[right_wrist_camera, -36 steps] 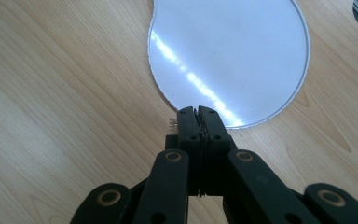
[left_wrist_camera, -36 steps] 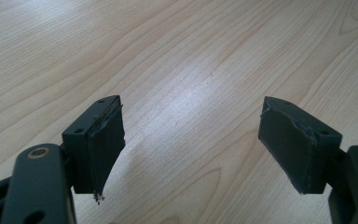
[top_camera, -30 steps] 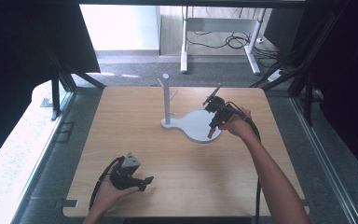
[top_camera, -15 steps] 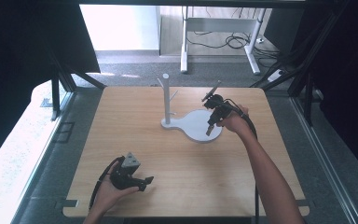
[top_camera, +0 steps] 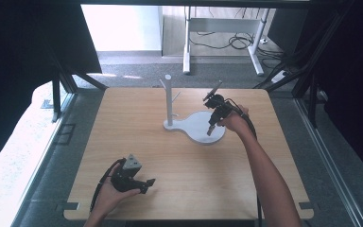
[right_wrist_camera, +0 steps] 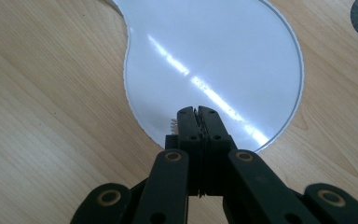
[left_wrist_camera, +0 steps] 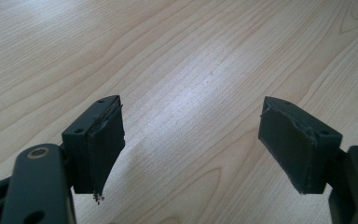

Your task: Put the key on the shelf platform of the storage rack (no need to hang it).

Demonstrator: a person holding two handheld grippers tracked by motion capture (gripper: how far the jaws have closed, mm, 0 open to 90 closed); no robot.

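White stand (top_camera: 196, 126), a flat rounded base with an upright post (top_camera: 168, 99) rising from its left end, is sitting on the wooden table (top_camera: 123, 123) just above the centre of the high view. Short pegs are sticking out near the top of the post.

At centre right of that view, the right gripper (top_camera: 210, 132) is reaching over the base's right part, held by the right hand (top_camera: 234, 121) with the forearm running in from the lower right of the frame. It is pointing down toward the base. In the right gripper view its fingers (right_wrist_camera: 189, 122) are pressed together with nothing between them, their tips hanging over the near edge of the glossy white base (right_wrist_camera: 214, 60), which is taking up the upper middle of that frame and catching a bright streak of light. Whether the tips are touching the base I cannot tell.

At the lower left of the high view, the left gripper (top_camera: 150, 182) is resting low over the table in the left hand (top_camera: 111, 194), well apart from the stand, its cable looping round to the left. In the left gripper view its fingers (left_wrist_camera: 100, 144) are standing wide apart, with bare wood grain showing between them.
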